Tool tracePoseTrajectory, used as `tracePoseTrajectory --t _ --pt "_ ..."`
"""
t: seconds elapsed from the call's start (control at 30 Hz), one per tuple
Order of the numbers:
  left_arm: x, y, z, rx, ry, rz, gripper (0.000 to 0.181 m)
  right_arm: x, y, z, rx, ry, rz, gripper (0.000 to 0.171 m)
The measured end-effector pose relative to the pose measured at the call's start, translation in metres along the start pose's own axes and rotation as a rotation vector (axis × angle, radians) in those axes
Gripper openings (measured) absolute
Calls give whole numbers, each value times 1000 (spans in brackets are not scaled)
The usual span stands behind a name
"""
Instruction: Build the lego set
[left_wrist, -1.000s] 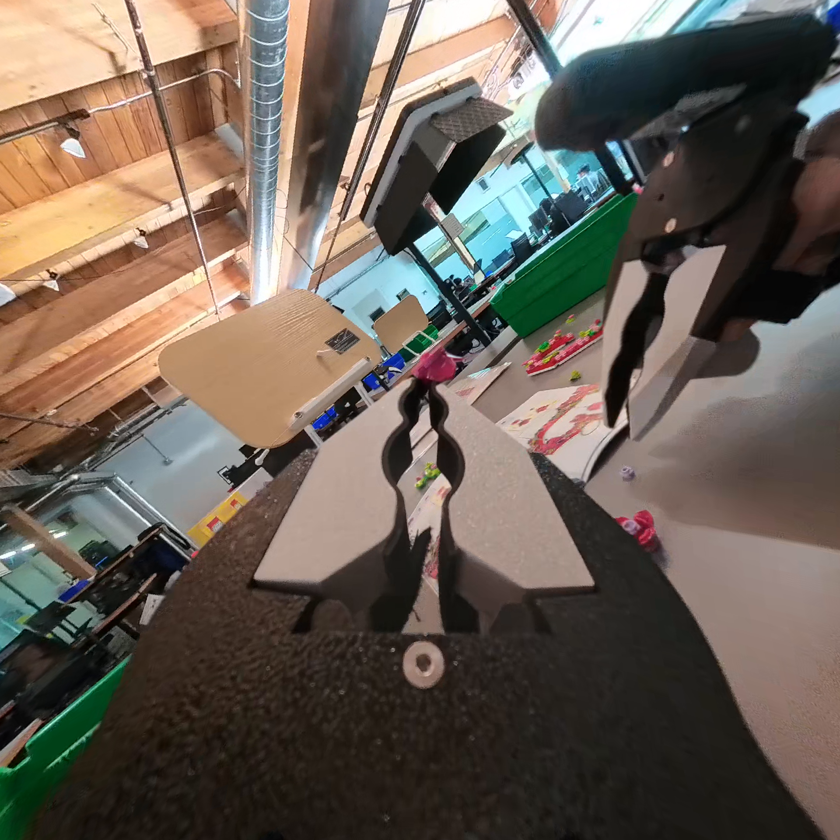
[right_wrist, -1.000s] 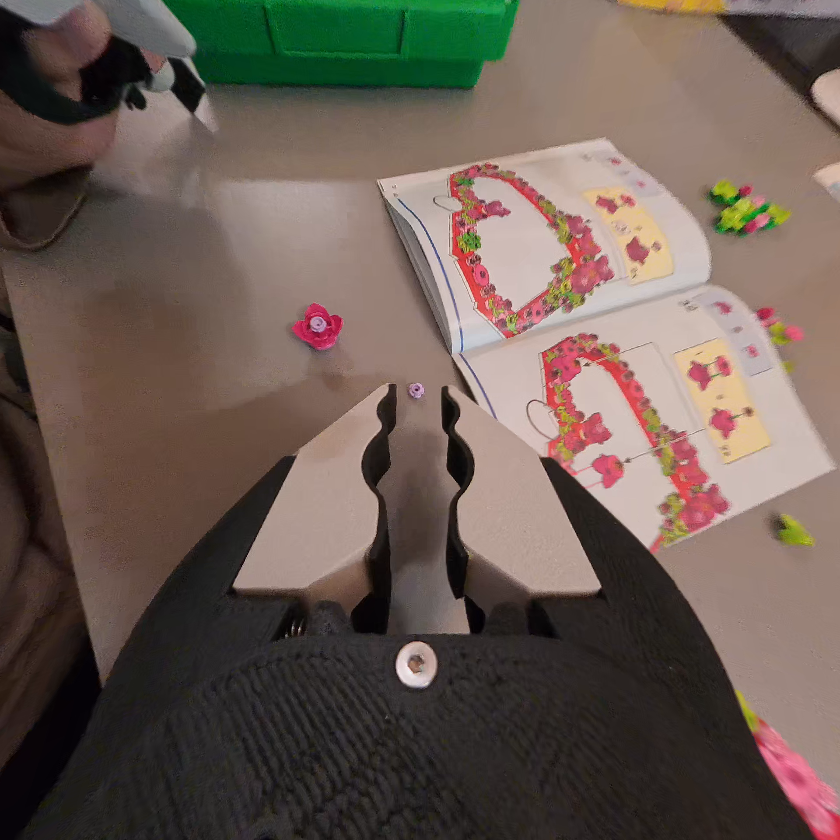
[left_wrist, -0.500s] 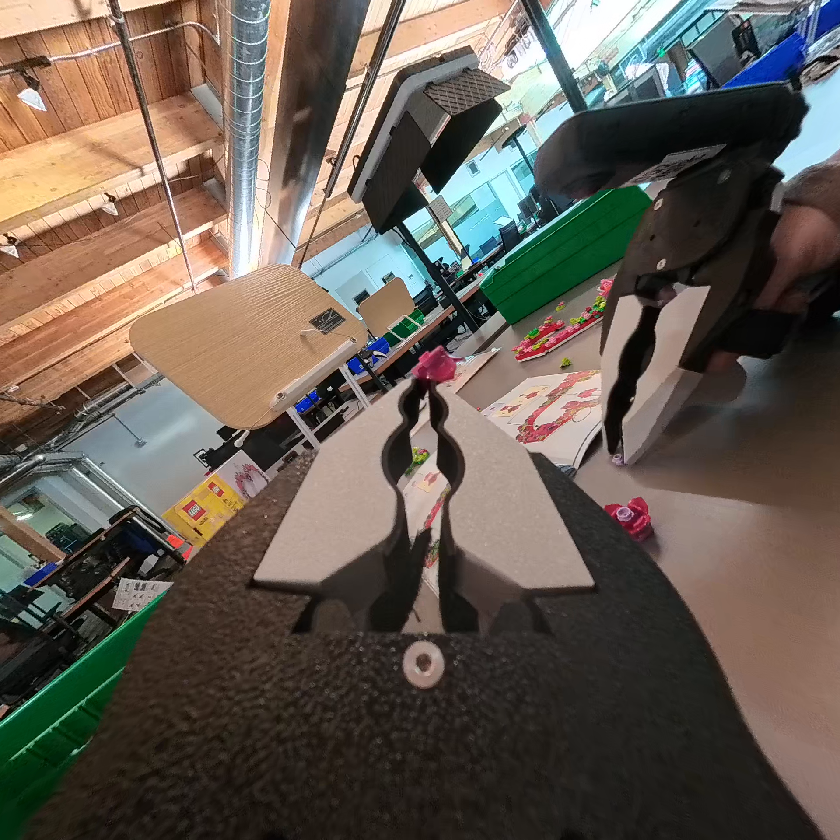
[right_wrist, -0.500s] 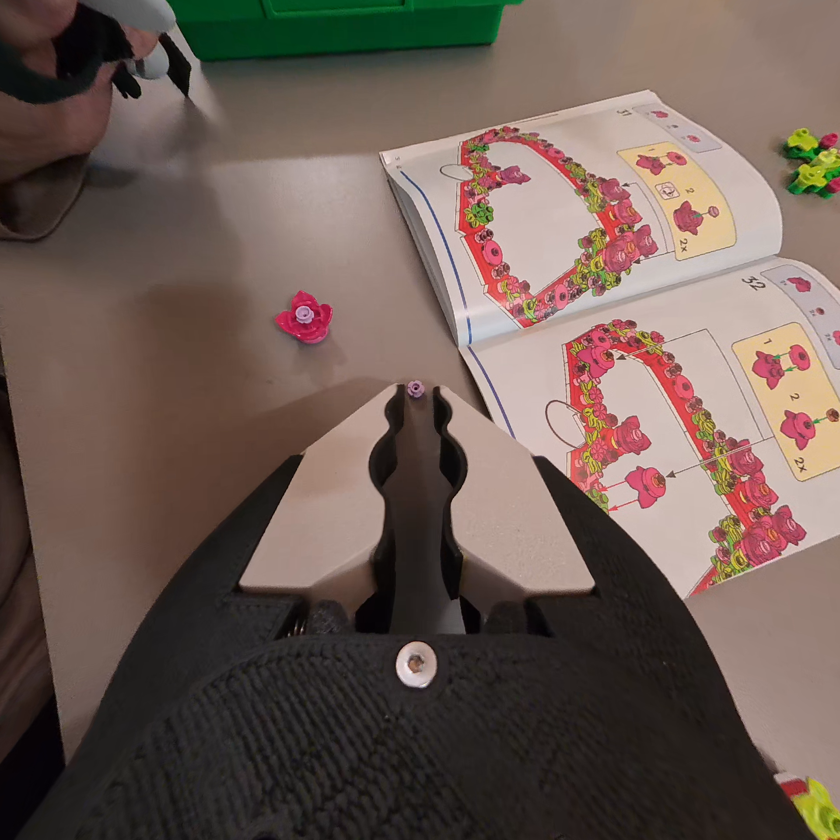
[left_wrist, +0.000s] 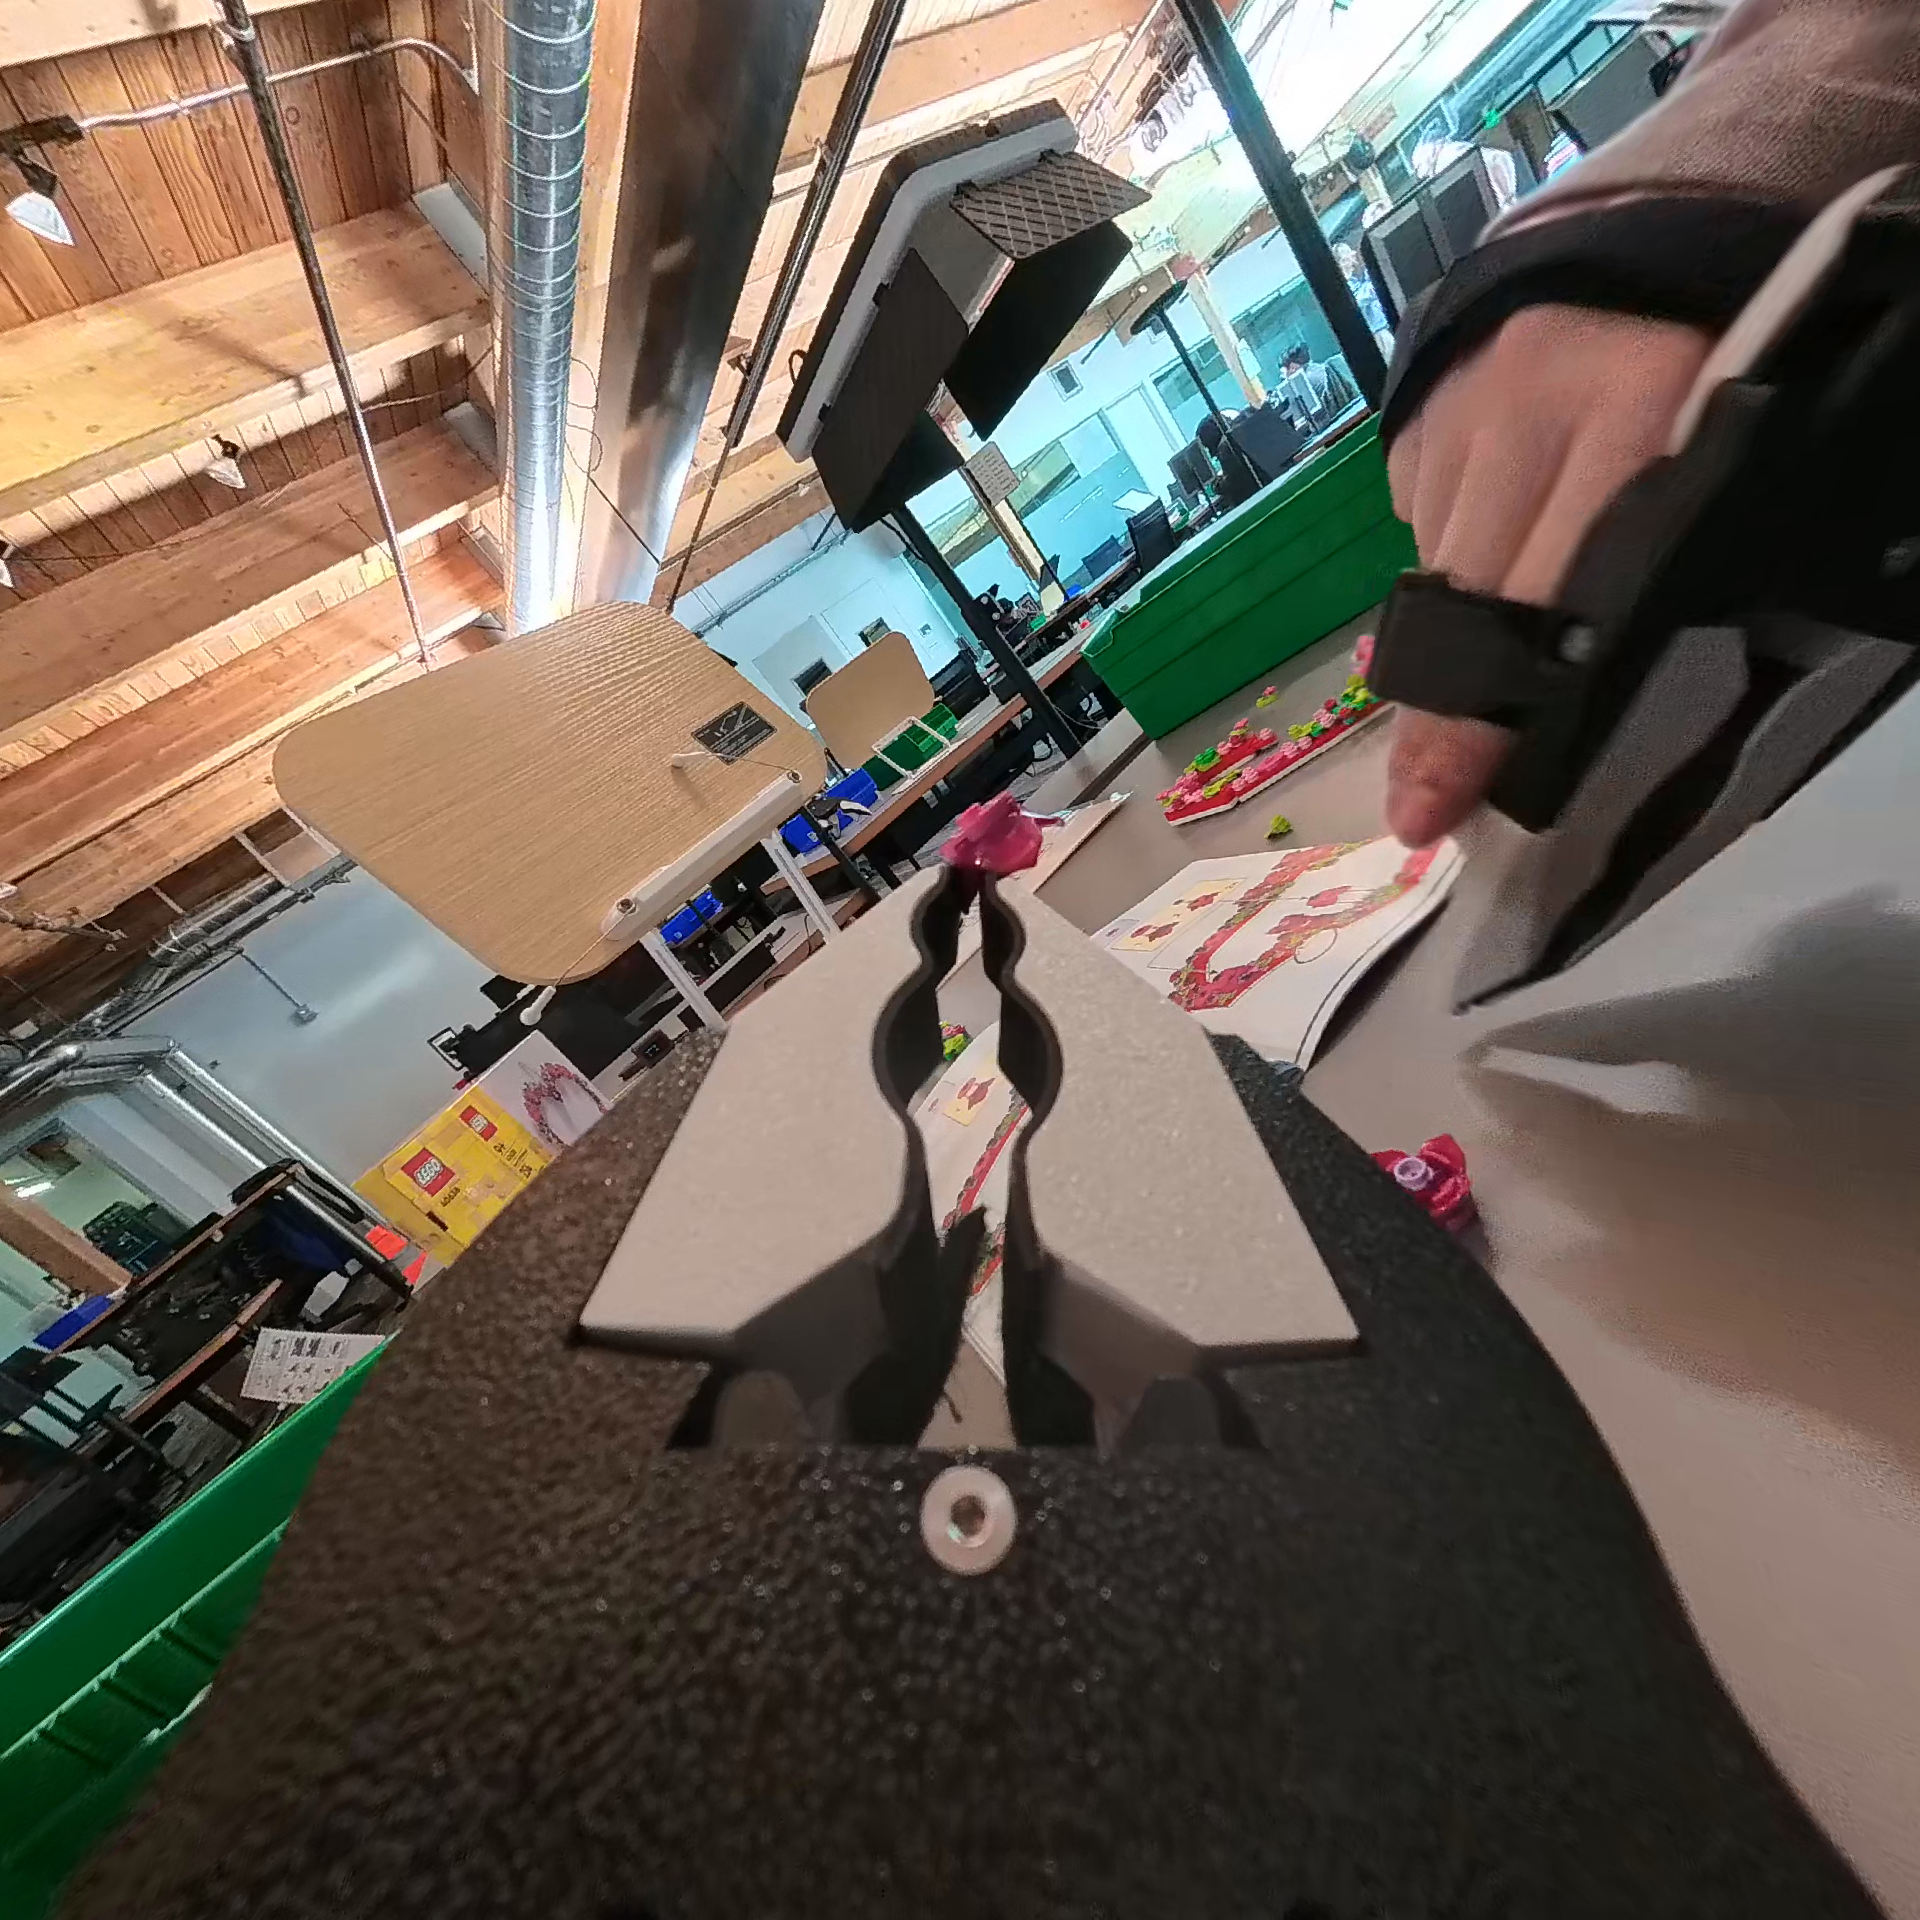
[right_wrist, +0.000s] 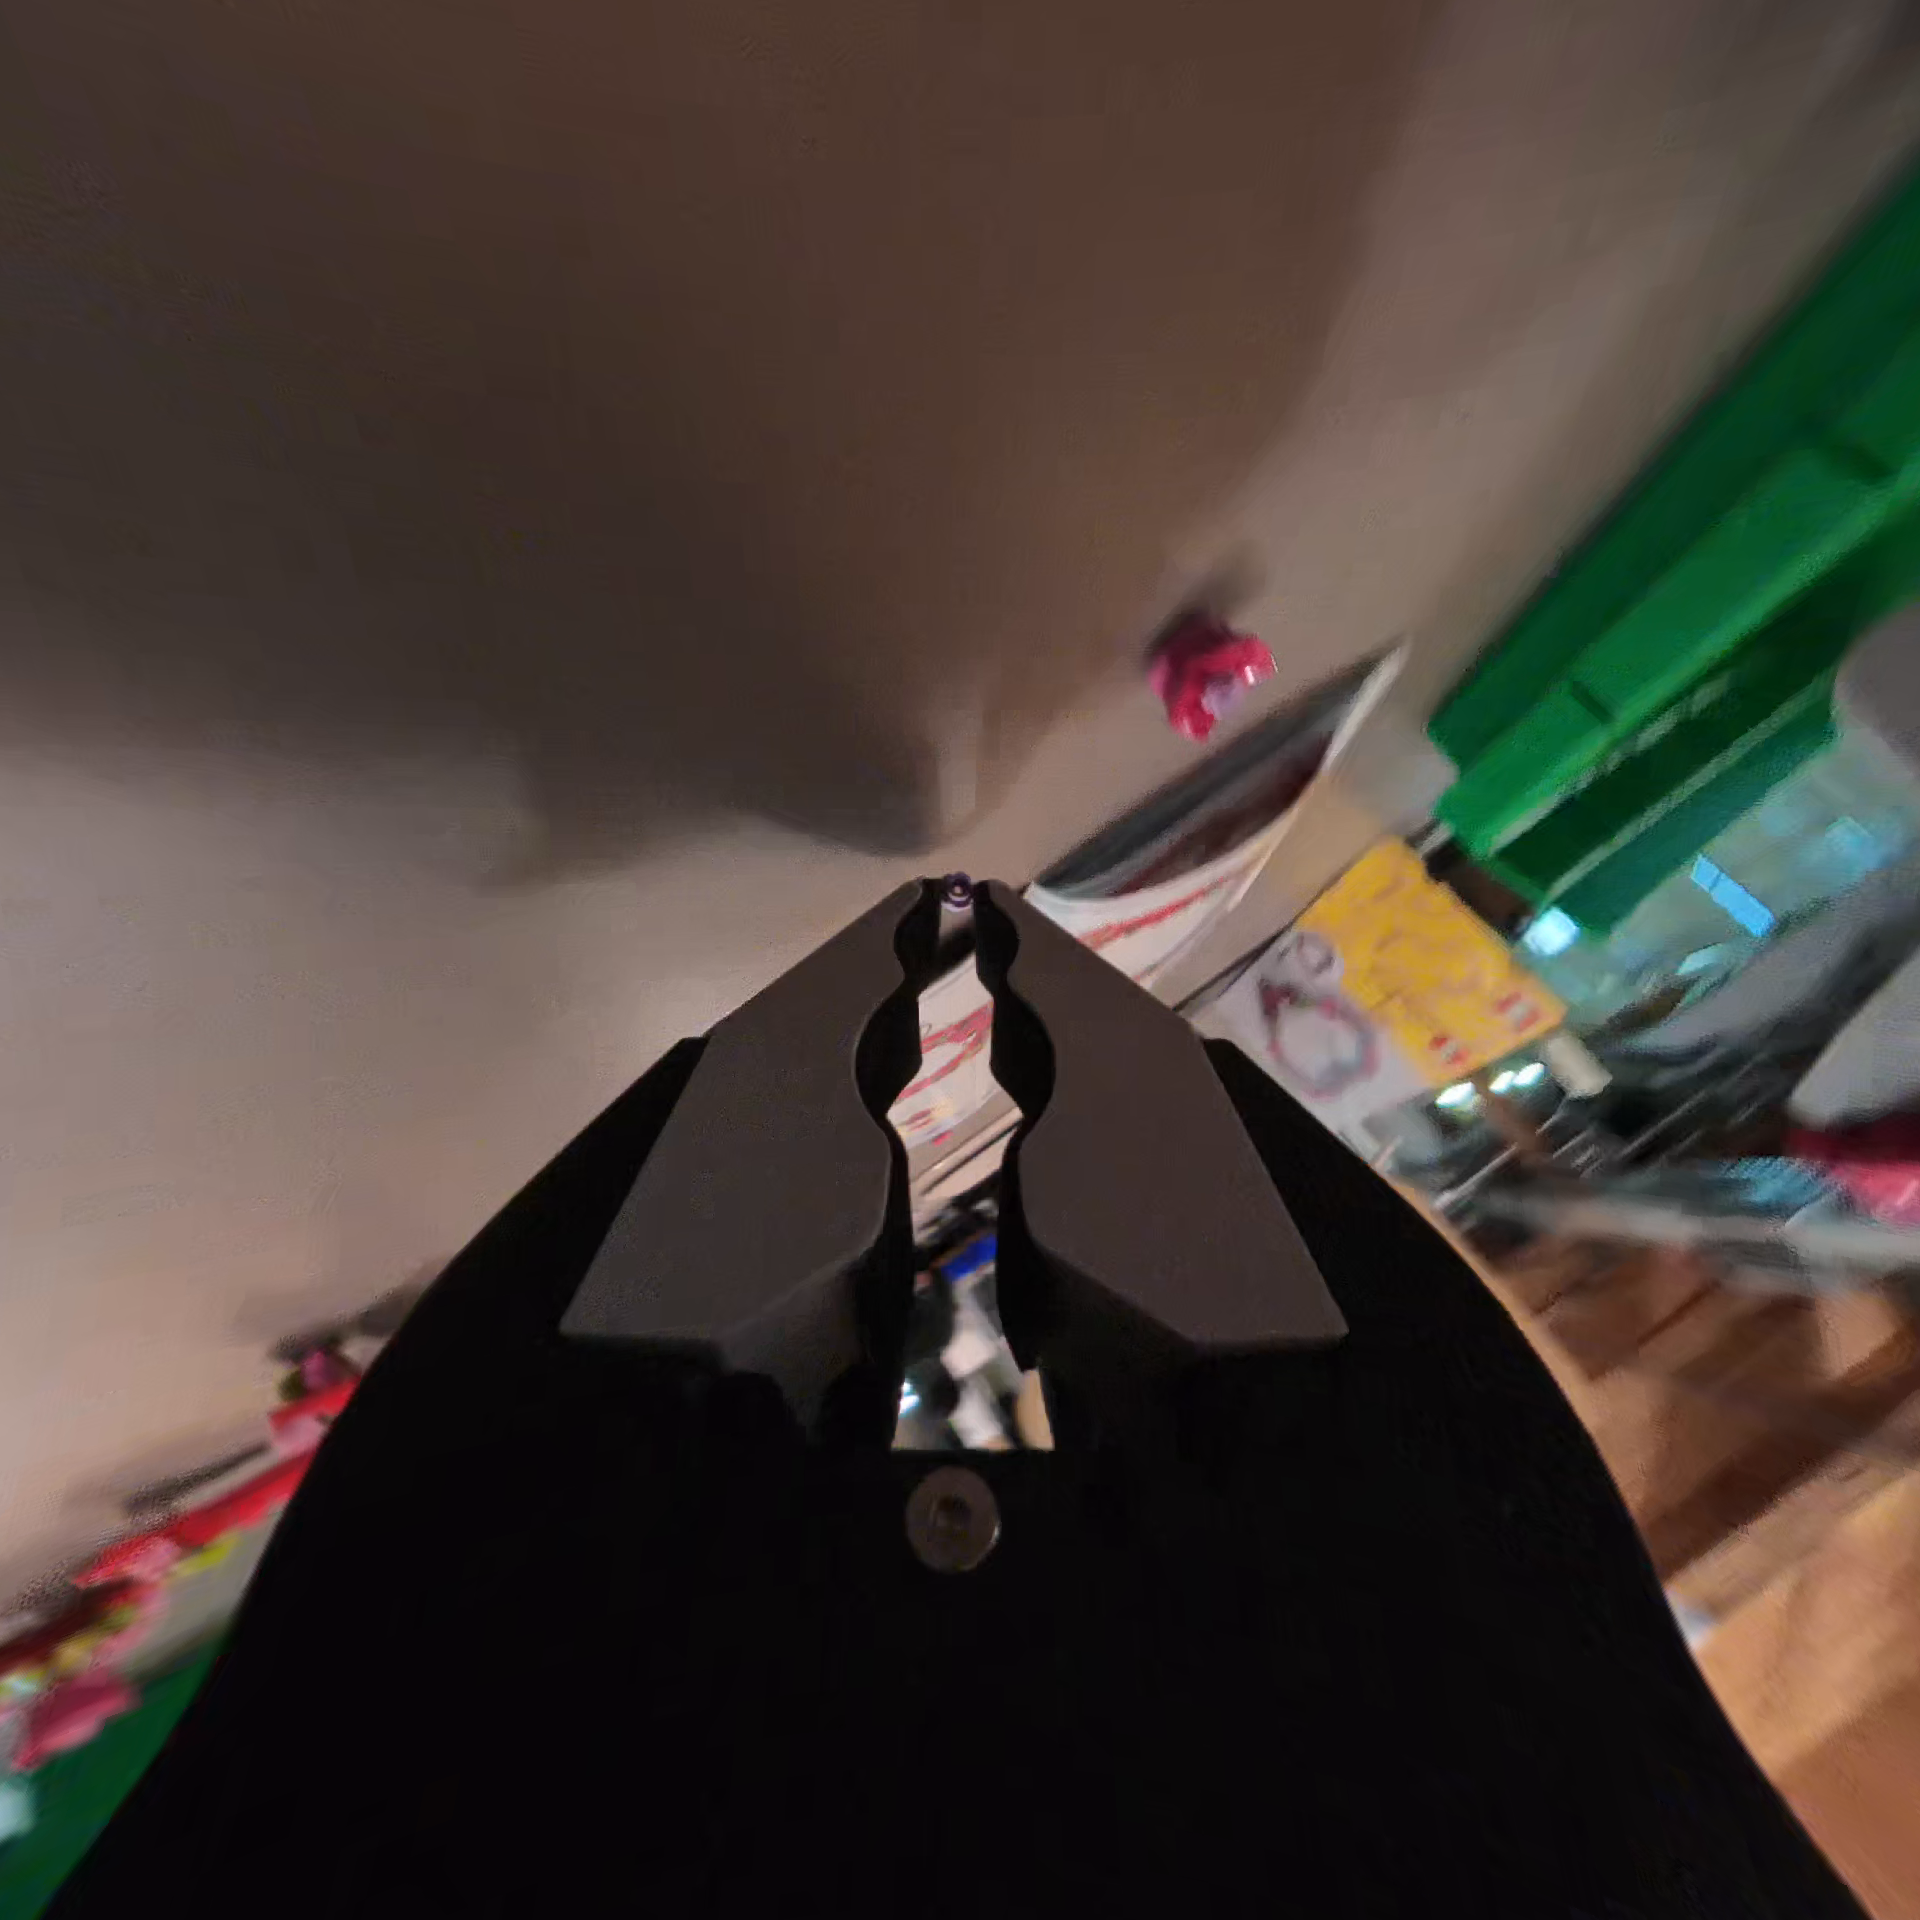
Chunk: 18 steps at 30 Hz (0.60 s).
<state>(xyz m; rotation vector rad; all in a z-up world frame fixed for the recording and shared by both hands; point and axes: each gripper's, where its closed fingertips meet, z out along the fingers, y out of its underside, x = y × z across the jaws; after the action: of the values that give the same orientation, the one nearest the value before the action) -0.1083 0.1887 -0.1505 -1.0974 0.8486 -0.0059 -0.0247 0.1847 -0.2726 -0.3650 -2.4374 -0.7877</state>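
Between its fingertips, the left gripper (left_wrist: 975, 883) is pinching a magenta flower piece (left_wrist: 992, 831) above the table (left_wrist: 1714, 1299). Meanwhile the right gripper (right_wrist: 954, 896) is clenching a tiny purple stud (right_wrist: 957, 889). Another magenta flower (left_wrist: 1429, 1179) is lying on the table near the open instruction booklet (left_wrist: 1278, 925).

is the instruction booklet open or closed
Open: in the left wrist view the instruction booklet lies spread flat on the table, printed pages facing up.
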Motion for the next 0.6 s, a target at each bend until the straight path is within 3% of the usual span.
tracePoseTrajectory --t 0.13,0.23,0.6 --pt "1 -1 0 1 4 2 1 -5 -17 -6 49 -17 -262 5" --pt "2 -2 0 4 7 4 1 -3 -32 -13 125 2 -318 5" --pt "6 -3 0 8 25 4 1 -12 -53 -40 219 -14 -219 15"
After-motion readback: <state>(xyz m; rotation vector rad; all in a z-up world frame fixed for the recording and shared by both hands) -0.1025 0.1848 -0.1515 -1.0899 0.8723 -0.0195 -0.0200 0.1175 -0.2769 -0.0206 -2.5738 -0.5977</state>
